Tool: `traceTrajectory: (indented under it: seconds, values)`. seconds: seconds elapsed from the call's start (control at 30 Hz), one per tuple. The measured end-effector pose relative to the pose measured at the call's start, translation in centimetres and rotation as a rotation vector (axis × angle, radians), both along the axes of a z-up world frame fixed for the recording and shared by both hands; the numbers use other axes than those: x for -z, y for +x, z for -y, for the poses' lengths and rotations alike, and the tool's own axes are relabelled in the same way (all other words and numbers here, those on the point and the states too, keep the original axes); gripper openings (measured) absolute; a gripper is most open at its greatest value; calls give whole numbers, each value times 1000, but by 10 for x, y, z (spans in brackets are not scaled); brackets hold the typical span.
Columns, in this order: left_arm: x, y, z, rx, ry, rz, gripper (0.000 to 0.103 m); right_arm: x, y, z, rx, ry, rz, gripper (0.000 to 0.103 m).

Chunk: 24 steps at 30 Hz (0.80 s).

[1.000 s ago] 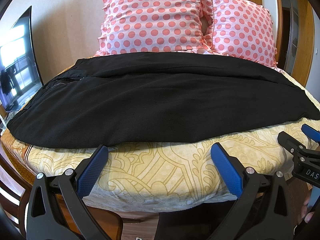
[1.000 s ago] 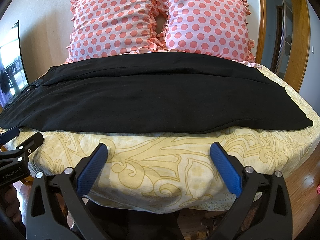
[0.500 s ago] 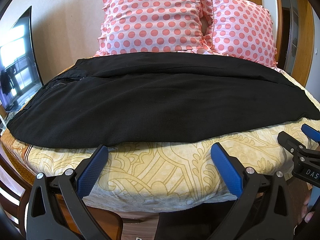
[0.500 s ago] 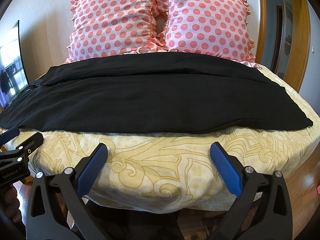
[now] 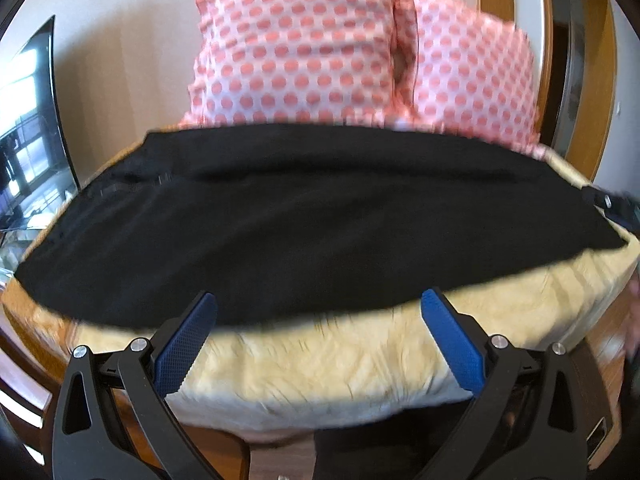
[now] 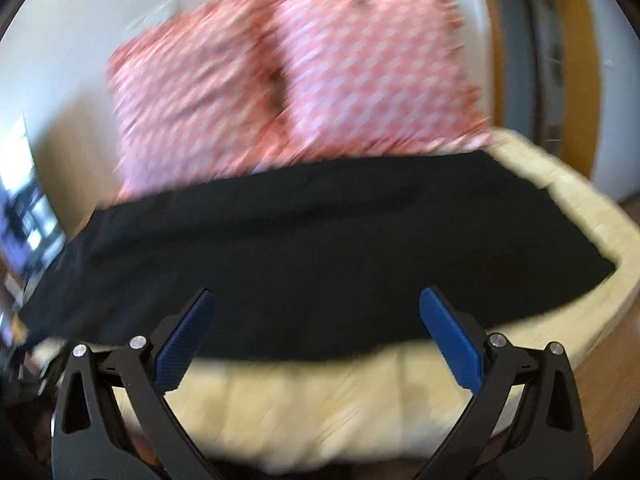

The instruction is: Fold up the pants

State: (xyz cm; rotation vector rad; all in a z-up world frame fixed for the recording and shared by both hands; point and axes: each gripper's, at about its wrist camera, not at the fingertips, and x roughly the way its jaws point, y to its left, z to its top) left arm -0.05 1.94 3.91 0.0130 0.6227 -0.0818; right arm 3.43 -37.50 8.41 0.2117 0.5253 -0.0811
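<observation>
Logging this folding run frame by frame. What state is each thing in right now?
black pants: spread flat across the bed, not gripped.
left gripper: open, empty, at the pants' near edge.
right gripper: open, empty, over the near edge.
polka-dot pillows: upright behind the pants.
yellow bedspread: under the pants.

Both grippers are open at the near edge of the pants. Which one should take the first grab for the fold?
Probably the right. The right gripper already has both fingertips over the black pants, with the hem end on its side. The left gripper is only at the near edge, its right fingertip over the yellow bedspread.
</observation>
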Motion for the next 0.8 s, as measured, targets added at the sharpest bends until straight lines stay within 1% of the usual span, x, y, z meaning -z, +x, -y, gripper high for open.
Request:
traceTrajectory:
  seconds: [0.1, 0.2, 0.23, 0.27, 0.3, 0.33, 0.37, 0.43, 0.57, 0.63, 0.67, 0.7, 0.73, 0.77, 0.8]
  values:
    - [-22, 14, -10, -33, -27, 64, 102, -24, 53, 41, 115, 13, -42, 101]
    - [-34, 36, -14, -55, -30, 95, 102, -31, 127, 87, 239, 45, -112, 99]
    - [-36, 45, -13, -64, -20, 98, 102, -28, 158, 105, 285, 59, -148, 91]
    - [-38, 53, -12, -68, -14, 97, 102, -25, 181, 119, 320, 69, -179, 76]
    - [-38, 62, -11, -69, -8, 91, 102, -21, 202, 131, 352, 85, -211, 72]
    - [-37, 71, -10, -68, -4, 84, 102, -12, 229, 145, 388, 106, -255, 64]
    - [-36, 77, -9, -68, -2, 78, 102, -6, 244, 154, 417, 121, -277, 59]
    - [-34, 91, -7, -63, 0, 63, 102, 7, 276, 171, 494, 137, -326, 55]
    - [-28, 106, -4, -51, 3, 49, 102, 29, 314, 190, 609, 105, -407, 53]
    - [-24, 113, -3, -45, -1, 35, 102, 43, 323, 196, 656, 83, -458, 53]
    - [-22, 115, -3, -43, -2, 29, 102, 47, 324, 199, 664, 68, -460, 52]
    - [-20, 118, -3, -41, -1, 20, 102, 47, 322, 197, 672, 33, -441, 48]
    - [-19, 119, -3, -41, -2, 15, 102, 48, 320, 196, 664, 5, -423, 37]
    - [-17, 120, -4, -38, -8, 7, 102, 48, 317, 198, 649, 9, -403, 22]
    - [-16, 121, -4, -37, -11, 4, 102, 48, 315, 201, 646, 28, -393, 10]
